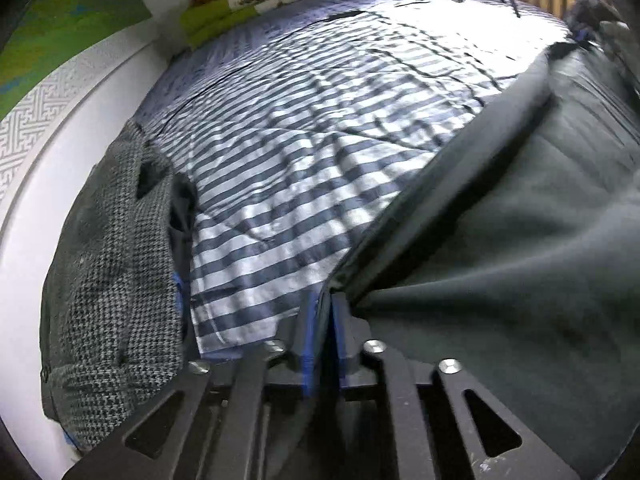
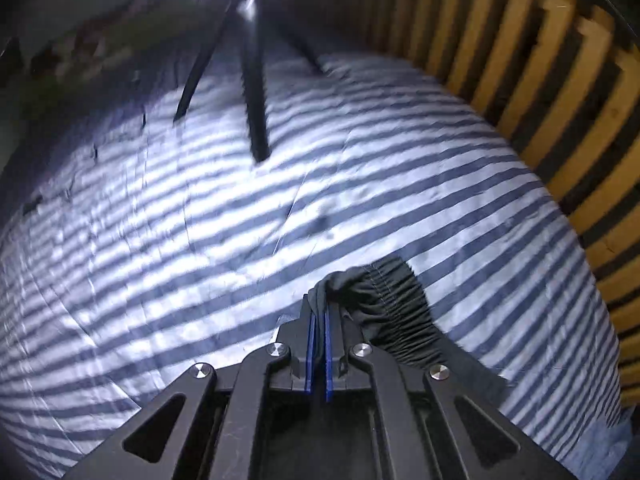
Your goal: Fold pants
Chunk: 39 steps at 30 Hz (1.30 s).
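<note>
No readable txt, labels or nos. anywhere in either view.

1. The pants [image 1: 520, 220] are dark, matt, smooth cloth, their waistband [image 2: 400, 300] finely gathered.
2. The bed sheet [image 1: 300, 152] beneath them is striped, creased cloth with a slight sheen.
3. Left of the pants, a garment [image 1: 116, 280] is coarse houndstooth weave.

Pants [image 1: 520, 220] on bed [image 1: 300, 120], jacket [image 1: 116, 248] at left.
</note>
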{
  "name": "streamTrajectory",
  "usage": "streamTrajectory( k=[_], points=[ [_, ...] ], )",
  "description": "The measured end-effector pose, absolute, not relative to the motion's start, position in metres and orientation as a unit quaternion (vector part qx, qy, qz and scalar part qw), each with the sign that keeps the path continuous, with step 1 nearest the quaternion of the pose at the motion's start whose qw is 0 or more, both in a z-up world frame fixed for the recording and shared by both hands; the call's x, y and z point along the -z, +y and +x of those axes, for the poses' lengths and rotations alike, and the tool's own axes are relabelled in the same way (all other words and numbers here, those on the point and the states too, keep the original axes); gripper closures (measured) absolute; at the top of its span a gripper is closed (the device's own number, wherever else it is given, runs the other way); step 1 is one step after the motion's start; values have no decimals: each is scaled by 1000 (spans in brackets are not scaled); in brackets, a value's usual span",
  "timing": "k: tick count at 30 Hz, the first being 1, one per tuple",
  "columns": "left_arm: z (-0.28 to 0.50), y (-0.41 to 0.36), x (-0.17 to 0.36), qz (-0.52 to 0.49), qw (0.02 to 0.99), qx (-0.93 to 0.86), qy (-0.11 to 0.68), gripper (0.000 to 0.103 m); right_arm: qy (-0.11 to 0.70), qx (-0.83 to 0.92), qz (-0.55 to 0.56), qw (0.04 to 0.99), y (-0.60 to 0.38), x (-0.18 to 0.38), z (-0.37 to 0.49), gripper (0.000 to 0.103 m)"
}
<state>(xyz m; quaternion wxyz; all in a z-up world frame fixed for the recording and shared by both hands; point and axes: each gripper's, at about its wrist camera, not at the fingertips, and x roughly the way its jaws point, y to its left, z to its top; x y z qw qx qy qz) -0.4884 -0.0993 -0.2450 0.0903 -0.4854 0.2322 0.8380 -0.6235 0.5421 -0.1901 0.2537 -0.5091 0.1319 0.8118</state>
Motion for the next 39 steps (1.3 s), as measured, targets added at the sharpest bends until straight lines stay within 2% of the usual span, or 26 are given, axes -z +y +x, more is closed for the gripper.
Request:
streamTrajectory(
  k=[2,4,5,7,12,16,20,25,30,34,36,39],
  points=[
    [-486,-106,234,-486,90,-842,215,80,144,-819,-502,238,541,180,-614,83],
    [-478,-119,208,-474,92,-856,186,78,149,-832,-484,226,538,160,-599,73],
    [-471,-126,195,-466,88,-862,176,74,149,-838,-476,223,536,149,-591,70],
    [-451,-153,158,-439,84,-885,131,51,152,-855,-452,207,529,118,-566,69],
    [-373,-242,83,-370,59,-927,6,49,161,-878,-428,142,499,67,-510,66],
    [-291,-320,57,-317,22,-942,-105,39,162,-889,-422,76,452,51,-468,66],
    [-222,-370,77,-299,-37,-943,-143,33,135,-885,-446,-10,373,50,-422,66],
    [-208,-389,134,-342,-74,-929,-124,32,83,-855,-503,-98,258,77,-370,66],
    [-249,-410,195,-375,-27,-899,-224,30,61,-816,-559,-132,180,136,-322,66],
    [-278,-422,230,-383,-24,-886,-258,26,62,-801,-583,-123,165,159,-311,65],
    [-286,-432,238,-395,-26,-876,-276,26,54,-803,-577,-139,150,148,-315,65],
    [-297,-439,241,-395,-28,-880,-263,25,16,-819,-544,-181,106,119,-326,65]
  ],
)
